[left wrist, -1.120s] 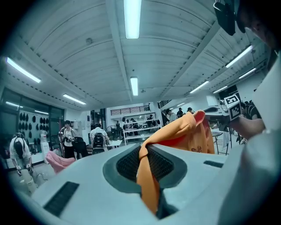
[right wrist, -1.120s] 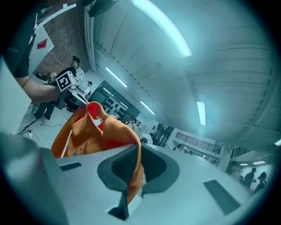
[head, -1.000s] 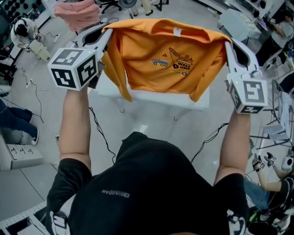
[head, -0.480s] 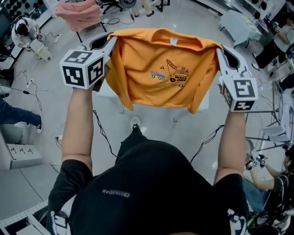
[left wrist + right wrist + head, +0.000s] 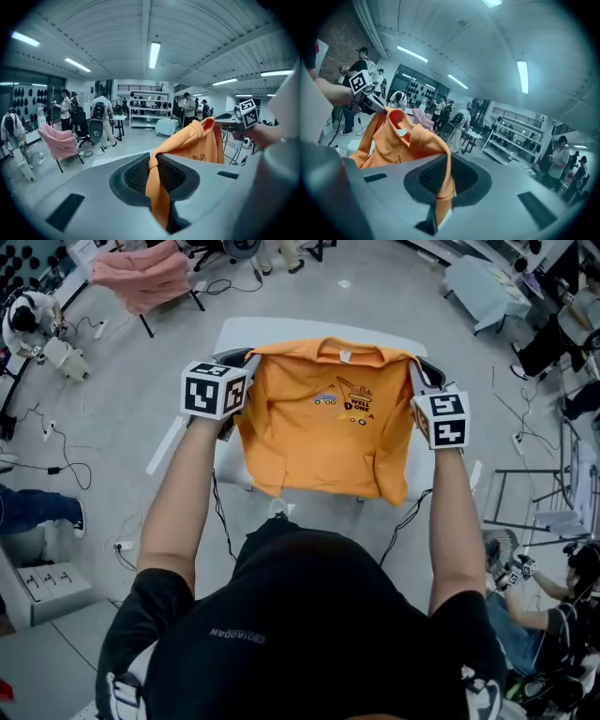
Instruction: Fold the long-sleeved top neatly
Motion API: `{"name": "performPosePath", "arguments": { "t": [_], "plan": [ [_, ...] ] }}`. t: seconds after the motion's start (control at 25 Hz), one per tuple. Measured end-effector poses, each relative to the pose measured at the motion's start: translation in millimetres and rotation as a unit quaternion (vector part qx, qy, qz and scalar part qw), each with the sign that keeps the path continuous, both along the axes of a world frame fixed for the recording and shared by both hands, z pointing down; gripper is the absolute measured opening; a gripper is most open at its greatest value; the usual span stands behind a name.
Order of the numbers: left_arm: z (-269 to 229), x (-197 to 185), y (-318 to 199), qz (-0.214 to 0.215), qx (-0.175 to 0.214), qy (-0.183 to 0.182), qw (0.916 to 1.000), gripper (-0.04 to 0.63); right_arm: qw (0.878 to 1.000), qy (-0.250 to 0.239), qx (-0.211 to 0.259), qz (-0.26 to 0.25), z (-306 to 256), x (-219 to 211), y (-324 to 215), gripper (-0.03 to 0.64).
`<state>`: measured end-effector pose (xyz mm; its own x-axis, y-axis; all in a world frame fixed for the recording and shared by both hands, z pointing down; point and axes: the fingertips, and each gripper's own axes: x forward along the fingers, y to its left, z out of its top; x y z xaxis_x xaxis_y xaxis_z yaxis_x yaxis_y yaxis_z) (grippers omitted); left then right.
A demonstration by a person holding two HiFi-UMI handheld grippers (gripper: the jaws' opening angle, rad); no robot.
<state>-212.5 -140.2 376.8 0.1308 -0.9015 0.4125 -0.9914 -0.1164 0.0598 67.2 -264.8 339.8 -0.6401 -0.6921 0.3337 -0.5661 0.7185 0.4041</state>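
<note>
The person is reaching both bare forearms forward and slightly apart, the left forearm (image 5: 183, 498) and the right forearm (image 5: 450, 512) running almost parallel away from the black-shirted torso. Each hand is gripping its tool at about the same height, with the marker cubes facing up towards the head camera.

The left gripper (image 5: 246, 358) is pinching one shoulder of the orange long-sleeved top (image 5: 314, 432). Its jaws are standing narrow, clamping a bunched fold of the fabric between the dark ribbed pads, and a strip of cloth is hanging out below the grip. The right gripper (image 5: 418, 367) is doing the same at the other shoulder, its jaws nearly together on a gathered fold of orange cloth.

Between the two grippers the top is hanging spread out flat, collar uppermost with a small white label showing, and the printed side with the crane and vehicle graphic is facing the person. Its lower edge is drooping unevenly, lower on the right gripper's side. The garment is hanging over the white table (image 5: 281, 329), covering most of its near part; whether the hem is touching the tabletop cannot be told. A pink garment (image 5: 145, 273) is lying draped over a stand well beyond the table to the left.
</note>
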Motion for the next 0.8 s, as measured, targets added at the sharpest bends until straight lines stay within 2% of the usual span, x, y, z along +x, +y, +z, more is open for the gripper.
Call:
{"name": "performPosePath", "arguments": {
  "t": [0.4, 0.56, 0.8],
  "plan": [
    [93.4, -60.3, -94.4, 0.034, -0.064, 0.030, 0.9969, 0.037, 0.994, 0.042, -0.077, 0.063, 91.5, -57.3, -87.5, 0.023],
    [118.9, -68.1, -129.8, 0.028, -0.088, 0.052, 0.9944, 0.037, 0.990, 0.066, -0.100, 0.071, 119.6, -64.0, -121.8, 0.023],
    [159.6, -83.8, -179.7, 0.009, -0.126, 0.050, 0.9907, 0.037, 0.984, 0.086, -0.142, 0.068, 166.1, -83.2, -178.9, 0.023]
  ]
}}
